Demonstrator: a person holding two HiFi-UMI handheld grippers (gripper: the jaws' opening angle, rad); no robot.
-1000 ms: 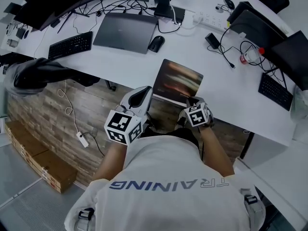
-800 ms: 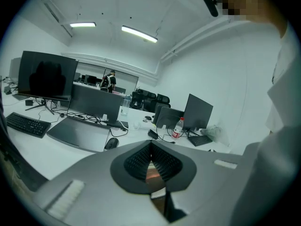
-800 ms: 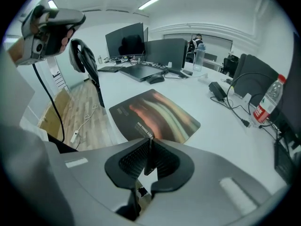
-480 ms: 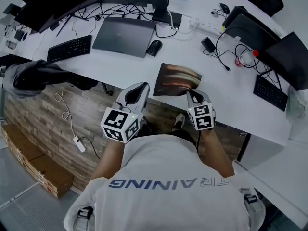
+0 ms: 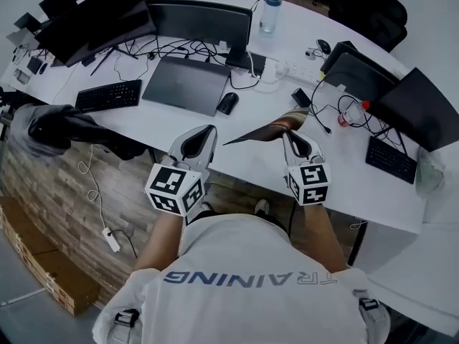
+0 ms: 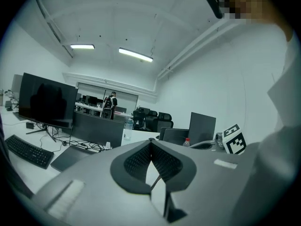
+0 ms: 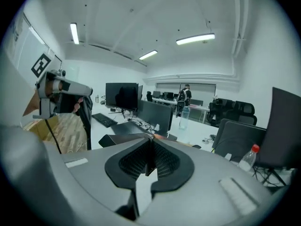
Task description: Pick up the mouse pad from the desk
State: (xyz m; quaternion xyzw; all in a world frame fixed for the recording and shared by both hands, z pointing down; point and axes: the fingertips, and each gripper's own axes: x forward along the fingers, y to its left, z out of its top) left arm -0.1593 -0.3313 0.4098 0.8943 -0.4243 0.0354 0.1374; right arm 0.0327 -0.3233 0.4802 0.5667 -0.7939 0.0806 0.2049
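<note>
The mouse pad (image 5: 264,130) hangs in the air above the white desk (image 5: 237,156), seen almost edge-on as a thin dark sheet with a brownish print. My right gripper (image 5: 289,135) is shut on its right edge. In the right gripper view the pad (image 7: 120,139) sticks out to the left from between the shut jaws of that gripper (image 7: 151,140). My left gripper (image 5: 206,130) hovers over the desk's front edge, left of the pad and apart from it. Its jaws meet at the tips with nothing between them in the left gripper view, where the gripper (image 6: 151,142) faces across the office.
On the desk behind lie a closed laptop (image 5: 188,83), a black mouse (image 5: 227,102), a keyboard (image 5: 109,95), monitors (image 5: 201,20), a water bottle (image 5: 269,13), a power strip (image 5: 301,70), cables and a phone (image 5: 301,97). A chair with a dark jacket (image 5: 64,127) stands at left.
The right gripper has risen with the mouse pad, lifting it off the desk and tilting it from flat to nearly edge-on. The left gripper has risen a little too.
</note>
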